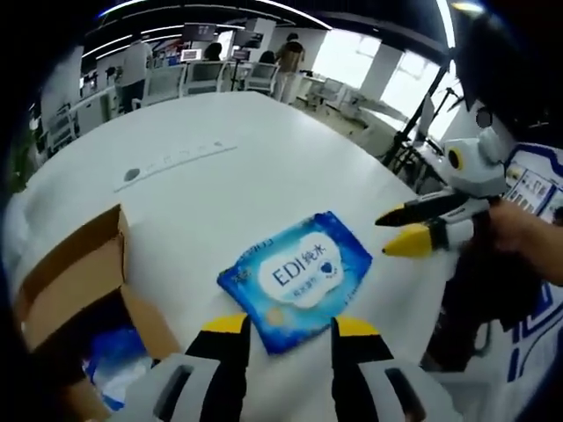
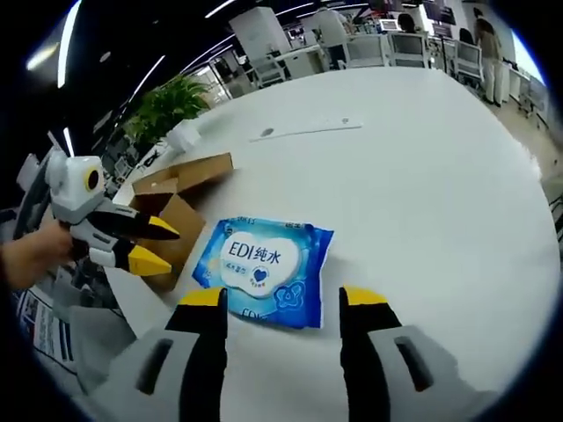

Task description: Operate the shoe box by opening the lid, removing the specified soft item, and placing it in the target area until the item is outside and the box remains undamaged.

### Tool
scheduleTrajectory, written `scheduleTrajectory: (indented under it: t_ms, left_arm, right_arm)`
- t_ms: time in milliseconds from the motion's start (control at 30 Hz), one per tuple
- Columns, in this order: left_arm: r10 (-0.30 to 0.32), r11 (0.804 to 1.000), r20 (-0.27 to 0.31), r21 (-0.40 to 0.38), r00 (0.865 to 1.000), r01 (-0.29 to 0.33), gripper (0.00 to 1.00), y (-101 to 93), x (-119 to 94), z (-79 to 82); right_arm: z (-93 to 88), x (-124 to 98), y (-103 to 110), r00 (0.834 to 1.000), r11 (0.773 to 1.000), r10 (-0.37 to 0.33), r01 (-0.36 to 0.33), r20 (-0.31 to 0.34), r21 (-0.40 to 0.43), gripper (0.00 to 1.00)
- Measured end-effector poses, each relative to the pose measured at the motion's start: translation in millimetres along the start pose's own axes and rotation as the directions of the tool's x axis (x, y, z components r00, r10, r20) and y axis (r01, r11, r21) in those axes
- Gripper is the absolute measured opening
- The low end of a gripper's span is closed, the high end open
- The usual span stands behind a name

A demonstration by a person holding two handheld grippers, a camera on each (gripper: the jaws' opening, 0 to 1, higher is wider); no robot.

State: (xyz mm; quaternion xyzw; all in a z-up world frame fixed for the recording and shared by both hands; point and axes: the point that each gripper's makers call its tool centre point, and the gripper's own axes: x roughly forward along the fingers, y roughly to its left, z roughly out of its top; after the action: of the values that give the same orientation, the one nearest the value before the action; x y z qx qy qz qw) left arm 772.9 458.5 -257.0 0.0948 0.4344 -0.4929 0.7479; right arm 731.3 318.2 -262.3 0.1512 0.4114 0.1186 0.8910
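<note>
Blue plastic wet-wipe pack [image 1: 296, 280] flat on white desk [image 1: 220, 189] mid-frame, brown cardboard shoe box [image 1: 75, 286] open lower left, left gripper [image 1: 291, 326] and right gripper [image 2: 283, 297] jaws both spread, pinching nothing.

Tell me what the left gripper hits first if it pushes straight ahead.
Probably the blue wipes pack: it lies on the white table just ahead of the left gripper, between its open fingers. Height above it is unclear.

Open office: white table [image 1: 290, 167], desks and chairs [image 1: 207, 77], bright windows [image 1: 339, 54]

One blue wipes pack [image 1: 296, 278] lies ahead of both tongs. One open cardboard box [image 1: 75, 281] sits beside it. Two tongs, left [image 1: 290, 327] and right [image 2: 281, 297], one white tabletop [image 1: 229, 193].
</note>
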Motion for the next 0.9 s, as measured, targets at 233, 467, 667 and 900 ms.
scheduleTrajectory:
  t_ms: [233, 467, 667, 900]
  left_arm:
    - [0.001, 1.0, 0.034, 0.0, 0.999, -0.001, 0.39, -2.4, -22, 3.6]
    - [-0.001, 1.0, 0.055, 0.01, 0.998, 0.001, 0.4, -0.1, -41, 2.0]
    - [0.0, 1.0, 0.073, 0.011, 0.997, -0.001, 0.41, 12.5, -61, -2.4]
    - [0.01, 1.0, 0.098, -0.001, 0.995, -0.01, 0.41, 37.2, -89, -11.6]
  right_arm:
    - [2.6, -8, 13, 1.0, 1.0, -0.009, 0.009, 0.01, -0.017, 0.51]
    - [5.4, -14, 34, 1.0, 0.999, -0.004, 0.004, 0.023, -0.034, 0.51]
    - [9.3, -17, 55, 0.999, 0.999, 0.002, 0.0, 0.039, -0.048, 0.5]
    - [14.3, -9, 87, 0.999, 0.998, 0.015, -0.012, 0.046, -0.069, 0.49]
